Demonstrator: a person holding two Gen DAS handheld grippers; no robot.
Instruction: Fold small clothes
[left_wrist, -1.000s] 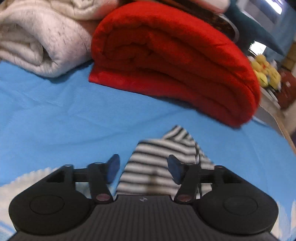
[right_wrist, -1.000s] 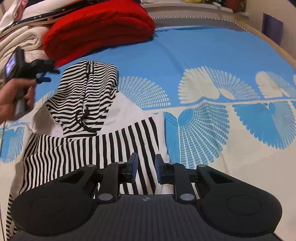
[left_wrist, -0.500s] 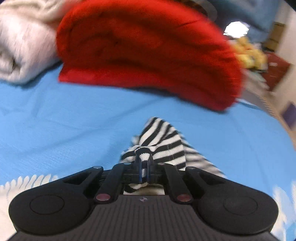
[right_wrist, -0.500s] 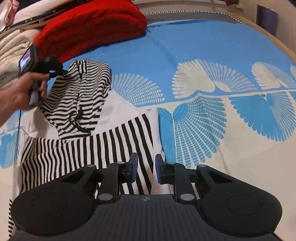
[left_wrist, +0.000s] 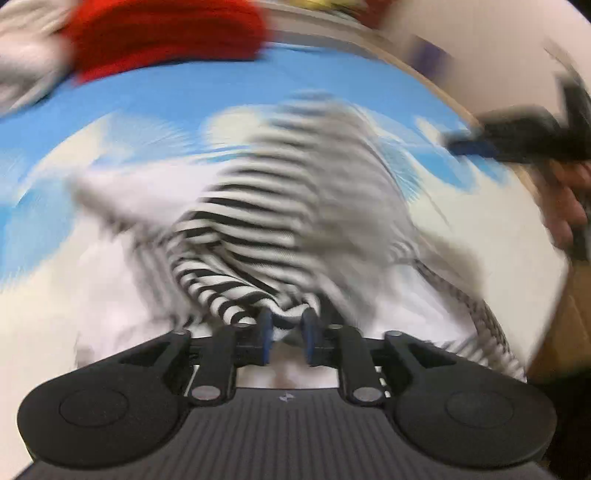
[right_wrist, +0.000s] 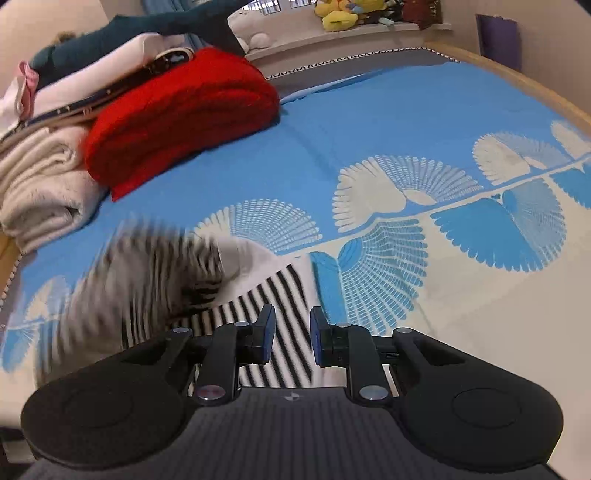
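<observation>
The striped hoodie (right_wrist: 280, 295) is spread on the bedspread (right_wrist: 369, 140), at the 6 o'clock edge of the right wrist view, its flat black-and-white body running under the right gripper (right_wrist: 291, 334). Its hood (left_wrist: 266, 229) is seen bunched and lifted in the left wrist view, smeared by motion, and a fold of the striped cloth is pinched between the blue pads of the left gripper (left_wrist: 286, 332), whose fingers are closed on it with only the cloth's thickness between them. In the right wrist view the same hood is a grey streaked blur at 8 o'clock. The right gripper's fingers are held slightly apart, nothing is clamped between them, and the stripes are seen through the gap; whether the tips touch the cloth cannot be told. In the left wrist view the right gripper appears at 2 o'clock as a dark blurred shape, with the right hand (left_wrist: 565, 206) below it. A rolled red blanket (right_wrist: 177, 122) lies on the bedspread at 10 o'clock in the right wrist view, well apart from the hoodie, with a cream blanket (right_wrist: 40, 192) just beside it at 9 o'clock. Yellow plush toys (right_wrist: 336, 14) are set on a ledge at 12 o'clock.
</observation>
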